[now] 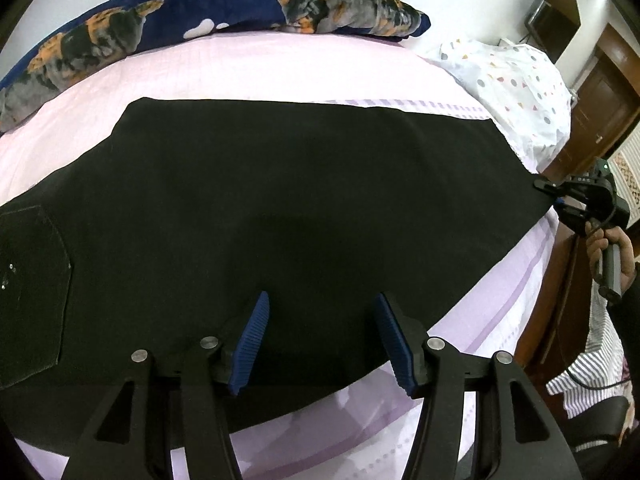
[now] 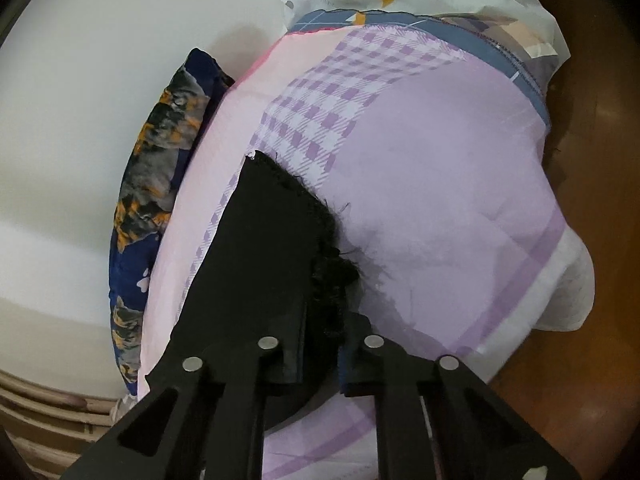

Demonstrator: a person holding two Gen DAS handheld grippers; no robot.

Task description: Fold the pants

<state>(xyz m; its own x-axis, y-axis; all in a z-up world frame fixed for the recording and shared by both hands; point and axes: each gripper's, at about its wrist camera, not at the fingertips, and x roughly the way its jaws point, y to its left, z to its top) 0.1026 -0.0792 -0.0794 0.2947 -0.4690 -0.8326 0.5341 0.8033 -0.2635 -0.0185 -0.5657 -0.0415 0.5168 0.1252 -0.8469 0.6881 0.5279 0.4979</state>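
Observation:
Black pants [image 1: 280, 208] lie spread flat across the pink bed sheet [image 1: 248, 68], a back pocket [image 1: 28, 288] at the left. My left gripper [image 1: 322, 340] is open just above the pants' near edge, blue pads [image 1: 252, 340] apart, holding nothing. My right gripper [image 1: 554, 196] is at the pants' right end, held by a hand. In the right wrist view the right gripper [image 2: 320, 344] is shut on the frayed hem of the pants [image 2: 264, 240], with black fabric bunched between its fingers.
A dark blue pillow with an orange animal print [image 1: 224, 8] lies along the bed's far edge. A white dotted pillow [image 1: 516, 84] sits at the far right corner. Brown wooden furniture [image 1: 600, 92] and floor [image 2: 592, 160] border the bed's right side.

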